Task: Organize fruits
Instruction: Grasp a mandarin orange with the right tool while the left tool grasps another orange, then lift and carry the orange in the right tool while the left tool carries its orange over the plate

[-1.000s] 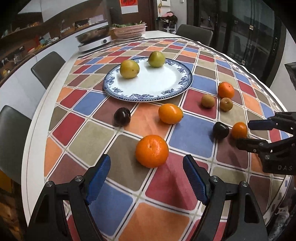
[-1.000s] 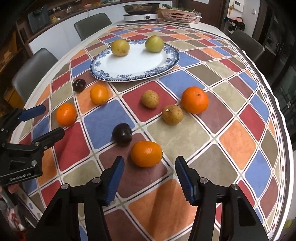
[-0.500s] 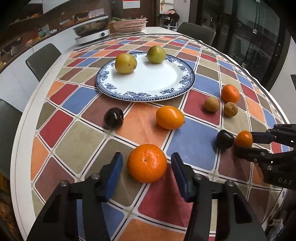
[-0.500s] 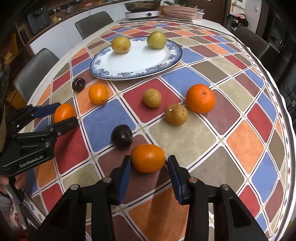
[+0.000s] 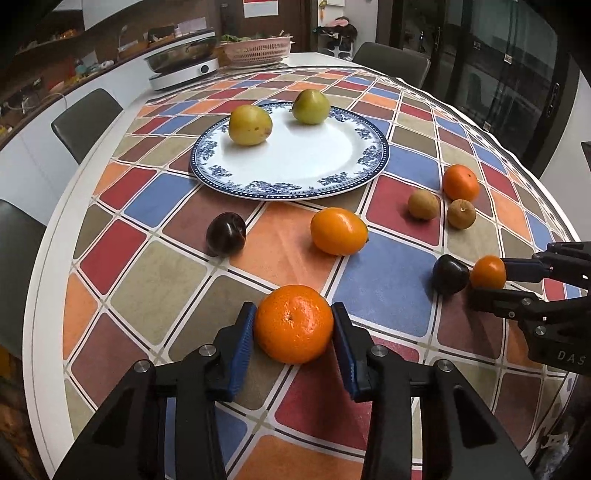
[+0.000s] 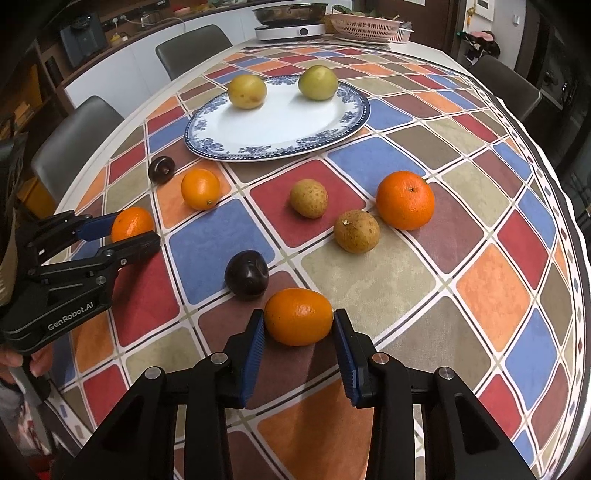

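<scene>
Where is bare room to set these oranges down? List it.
Plate: its whole near half is bare; a yellow fruit and a green fruit sit at the far rim. Cloth right of the big orange is free too. Crowded: the strip in front of the plate, around the brown fruit.

From my left wrist feed, the right gripper (image 5: pixel 491 284) ran off the frame's right edge, and its near finger (image 5: pixel 498 301) covered the bottom of the small orange (image 5: pixel 487 271) it closed on. On the right wrist feed, the left gripper (image 6: pixel 129 232) hid the lower half of its orange (image 6: pixel 131 221); the hand (image 6: pixel 33 362) behind it was cropped at the left edge. The basket's (image 6: pixel 364 26) contents were too small to make out.
</scene>
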A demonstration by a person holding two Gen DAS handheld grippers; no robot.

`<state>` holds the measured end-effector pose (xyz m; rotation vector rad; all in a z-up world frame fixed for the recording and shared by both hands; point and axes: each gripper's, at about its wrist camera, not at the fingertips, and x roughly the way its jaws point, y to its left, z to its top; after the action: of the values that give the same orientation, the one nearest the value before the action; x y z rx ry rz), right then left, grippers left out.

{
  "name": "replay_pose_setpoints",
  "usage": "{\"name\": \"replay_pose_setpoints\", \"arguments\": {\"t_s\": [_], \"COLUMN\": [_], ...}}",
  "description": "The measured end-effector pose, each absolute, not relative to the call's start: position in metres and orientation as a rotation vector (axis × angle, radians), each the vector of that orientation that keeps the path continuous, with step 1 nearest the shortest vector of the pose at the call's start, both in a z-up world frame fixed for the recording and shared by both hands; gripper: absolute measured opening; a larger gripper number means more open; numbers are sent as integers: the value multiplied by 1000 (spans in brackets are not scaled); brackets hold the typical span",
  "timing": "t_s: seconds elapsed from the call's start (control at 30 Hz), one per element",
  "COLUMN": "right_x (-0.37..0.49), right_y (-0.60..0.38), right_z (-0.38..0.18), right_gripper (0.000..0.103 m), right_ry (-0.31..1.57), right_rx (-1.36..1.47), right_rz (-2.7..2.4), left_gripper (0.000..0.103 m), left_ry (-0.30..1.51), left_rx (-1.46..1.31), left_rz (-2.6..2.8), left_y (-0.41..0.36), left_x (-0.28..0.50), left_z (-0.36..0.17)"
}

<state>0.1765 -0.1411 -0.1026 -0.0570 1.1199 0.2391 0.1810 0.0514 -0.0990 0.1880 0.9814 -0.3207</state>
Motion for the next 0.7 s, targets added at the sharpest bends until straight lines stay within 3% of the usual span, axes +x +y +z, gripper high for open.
{"name": "replay_pose_setpoints", "arguments": {"t_s": [0.7], "right_x": [170], "right_y": [-148], "right_z": [-80], "right_gripper": [37], "right_ry": [1038], "right_rx": [-32], "right_rz": [284], "left_gripper": [40], "left_ry": [926], "left_rx": [124], "left_rz": [-291], "left_y": [50], "left_x": [159], "left_z": [-65]}}
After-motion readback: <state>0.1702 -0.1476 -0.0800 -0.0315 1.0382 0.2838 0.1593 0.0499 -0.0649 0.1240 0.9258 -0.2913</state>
